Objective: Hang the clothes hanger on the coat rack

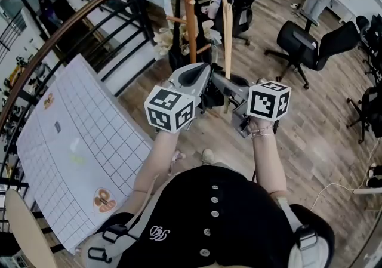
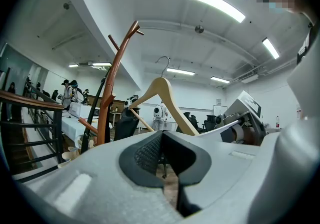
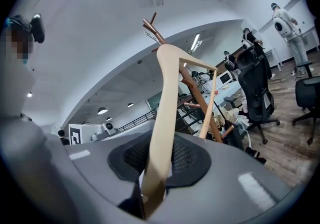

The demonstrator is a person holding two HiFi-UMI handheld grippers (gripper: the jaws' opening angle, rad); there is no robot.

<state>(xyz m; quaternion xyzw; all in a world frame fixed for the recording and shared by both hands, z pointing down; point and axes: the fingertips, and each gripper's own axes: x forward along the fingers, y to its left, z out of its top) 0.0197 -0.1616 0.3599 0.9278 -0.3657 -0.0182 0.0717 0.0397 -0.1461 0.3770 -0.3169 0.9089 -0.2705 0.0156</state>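
Claws first: the left gripper [image 2: 161, 137] is pinched together on nothing, held level beside its partner. To their left runs the stair railing [image 1: 71, 19], with a gridded mat [image 1: 77, 141] on the floor along it. Straight ahead stands the coat rack [image 1: 189, 10], pale clutter [image 1: 162, 40] round its foot. The right gripper [image 3: 156, 170] clamps one arm of the clothes hanger [image 3: 167, 93], held upright just short of the rack, hook uppermost. It looks like the carry-in; next the hook needs lifting over a free peg. An office chair [image 1: 310, 46] sits well off right, no bother.
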